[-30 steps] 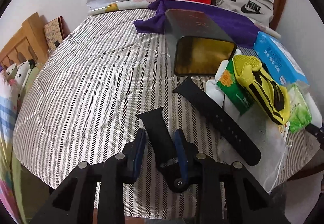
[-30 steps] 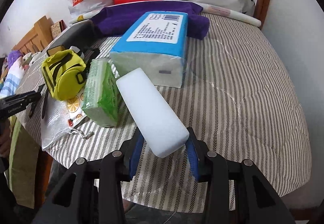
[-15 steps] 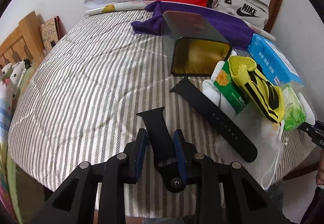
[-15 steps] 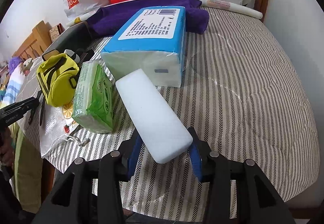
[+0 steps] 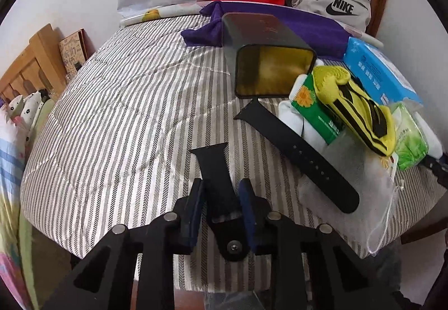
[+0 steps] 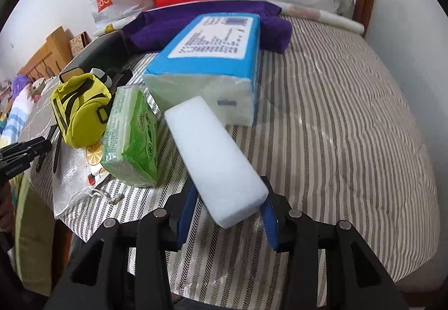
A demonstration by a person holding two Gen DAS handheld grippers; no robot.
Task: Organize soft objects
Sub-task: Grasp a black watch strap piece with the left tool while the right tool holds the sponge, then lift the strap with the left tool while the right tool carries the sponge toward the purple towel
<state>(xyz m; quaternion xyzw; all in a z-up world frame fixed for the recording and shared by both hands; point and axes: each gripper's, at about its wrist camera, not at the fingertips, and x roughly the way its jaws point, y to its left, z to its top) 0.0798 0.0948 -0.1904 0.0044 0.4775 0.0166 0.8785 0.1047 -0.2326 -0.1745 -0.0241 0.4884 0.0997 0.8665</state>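
Striped quilted bed (image 5: 117, 113) fills both views, bags against wall behind. Left gripper (image 5: 222, 198) closing jaws around short black watch strap (image 5: 215, 169) lying on bed. Right gripper (image 6: 228, 212) part open, clamped on white foam block (image 6: 215, 158), tilted up beside green tissue pack (image 6: 131, 139) and blue tissue pack (image 6: 212, 57).
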